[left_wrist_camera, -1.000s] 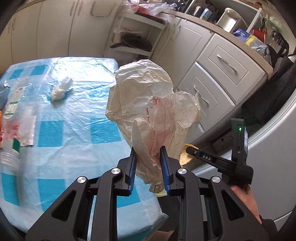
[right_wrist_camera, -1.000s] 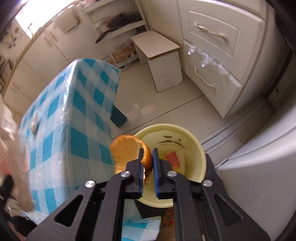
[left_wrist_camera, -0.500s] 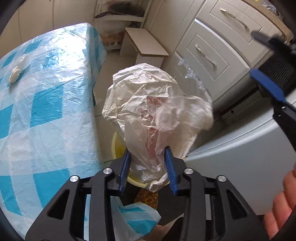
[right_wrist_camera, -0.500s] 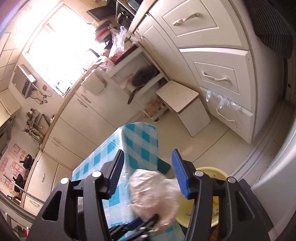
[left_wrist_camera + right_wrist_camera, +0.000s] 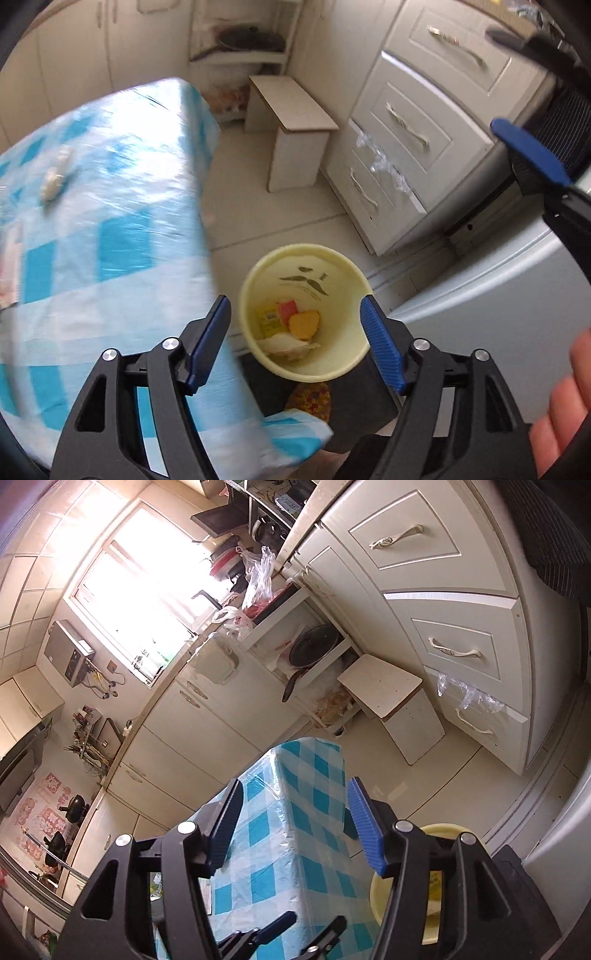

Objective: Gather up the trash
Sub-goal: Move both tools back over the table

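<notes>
My left gripper is open and empty, right above the pale yellow trash bin on the floor beside the table. In the bin lie the crumpled white plastic bag, an orange peel and small yellow and red wrappers. My right gripper is open and empty, raised over the table's corner; the bin's rim shows at its lower right. A crumpled white tissue lies on the blue checked tablecloth. The left gripper's fingertips show below in the right wrist view.
A small white stool stands on the floor by the drawer cabinet. A grey appliance is right of the bin. More packaging lies at the table's left edge. The right gripper's blue finger hangs at upper right.
My left gripper opened and the plastic bag dropped into the bin. My right gripper, open since letting go of the orange peel, rose a little higher.
</notes>
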The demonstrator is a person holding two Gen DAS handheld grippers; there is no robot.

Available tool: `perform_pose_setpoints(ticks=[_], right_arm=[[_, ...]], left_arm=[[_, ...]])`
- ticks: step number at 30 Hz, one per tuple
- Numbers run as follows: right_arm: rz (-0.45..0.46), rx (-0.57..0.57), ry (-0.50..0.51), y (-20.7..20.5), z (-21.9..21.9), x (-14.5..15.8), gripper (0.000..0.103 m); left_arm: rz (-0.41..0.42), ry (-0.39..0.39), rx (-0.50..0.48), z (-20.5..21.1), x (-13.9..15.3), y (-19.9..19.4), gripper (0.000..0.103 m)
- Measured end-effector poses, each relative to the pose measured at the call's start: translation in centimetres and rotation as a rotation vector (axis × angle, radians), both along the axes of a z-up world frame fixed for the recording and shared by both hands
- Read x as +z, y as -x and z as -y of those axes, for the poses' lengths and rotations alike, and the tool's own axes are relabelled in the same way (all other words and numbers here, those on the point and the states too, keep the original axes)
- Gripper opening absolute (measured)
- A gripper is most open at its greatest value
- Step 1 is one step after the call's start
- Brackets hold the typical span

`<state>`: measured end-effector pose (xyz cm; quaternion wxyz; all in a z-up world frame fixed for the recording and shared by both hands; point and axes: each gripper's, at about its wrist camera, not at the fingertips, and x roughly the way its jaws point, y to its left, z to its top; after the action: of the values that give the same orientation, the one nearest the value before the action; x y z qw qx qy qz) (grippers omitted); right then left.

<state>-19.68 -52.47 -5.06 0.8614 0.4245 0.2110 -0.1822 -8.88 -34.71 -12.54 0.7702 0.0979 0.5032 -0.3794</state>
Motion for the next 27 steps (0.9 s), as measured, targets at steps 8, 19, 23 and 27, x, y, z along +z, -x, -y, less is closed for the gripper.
perform_pose_setpoints(ticks=[8, 19, 23, 27], right_arm=[[-0.033, 0.124, 0.028, -4.4, -3.8, 0.2, 0.063], [-0.163, 0.407, 0.102, -12.4, -13.6, -2.0, 0.065], [-0.219, 0.541, 0.124, -15.3, -18.3, -3.4, 0.065], [-0.261, 0.650, 0.162, -17.3, -22.4, -4.4, 0.065]], left_arm=[[0.171, -0.001, 0.278, -13.6, 5.0, -4.9, 0.078], [0.024, 0.069, 0.806, -35.0, 4.7, -13.7, 0.080], [-0.066, 0.100, 0.873, -36.7, 2.4, -14.5, 0.080], [-0.137, 0.103, 0.893, -36.9, 0.5, -16.0, 0.080]])
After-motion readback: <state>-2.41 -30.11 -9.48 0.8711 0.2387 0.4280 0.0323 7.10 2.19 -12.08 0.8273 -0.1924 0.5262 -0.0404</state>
